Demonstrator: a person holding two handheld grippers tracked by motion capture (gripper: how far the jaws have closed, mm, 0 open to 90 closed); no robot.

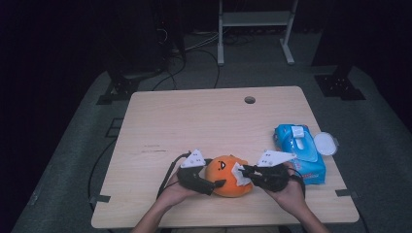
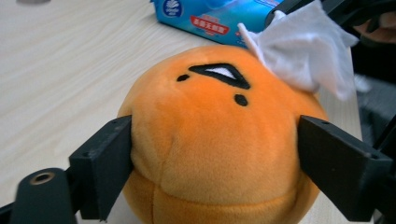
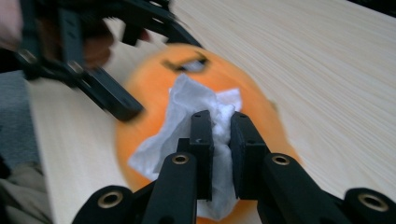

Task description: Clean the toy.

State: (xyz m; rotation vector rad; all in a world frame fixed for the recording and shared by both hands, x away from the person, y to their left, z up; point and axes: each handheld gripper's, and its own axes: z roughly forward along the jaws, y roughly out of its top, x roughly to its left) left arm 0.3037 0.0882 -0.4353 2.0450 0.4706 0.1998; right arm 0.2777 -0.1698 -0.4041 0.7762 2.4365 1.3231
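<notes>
I am in the middle of wiping the plush (image 2: 219,135): my left gripper (image 1: 210,185) steadies it while my right gripper (image 3: 220,122) brings a wipe (image 3: 187,126) to its face. The left jaws stand wide around the plush's flanks, each inner face against the fabric, so I judge it held in a broad, light clamp; the right jaws are nearly together, pinching a bunched fold of the wipe with the loose part draped over the orange surface. The plush sits on the worktop (image 1: 194,121) near its front edge, between my two hands, with the blue wipe pack (image 1: 301,150) just to its right and a round white lid (image 1: 325,143) beside the pack. Next, I think, I need to drag the wipe across the plush with gentle pressure, keeping the left clamp firm enough that the ball does not roll or squash away from the stroke. The plush is a round, soft, bright orange ball with a seam low on its body and an embroidered face: a black-edged white triangle and small black dots
</notes>
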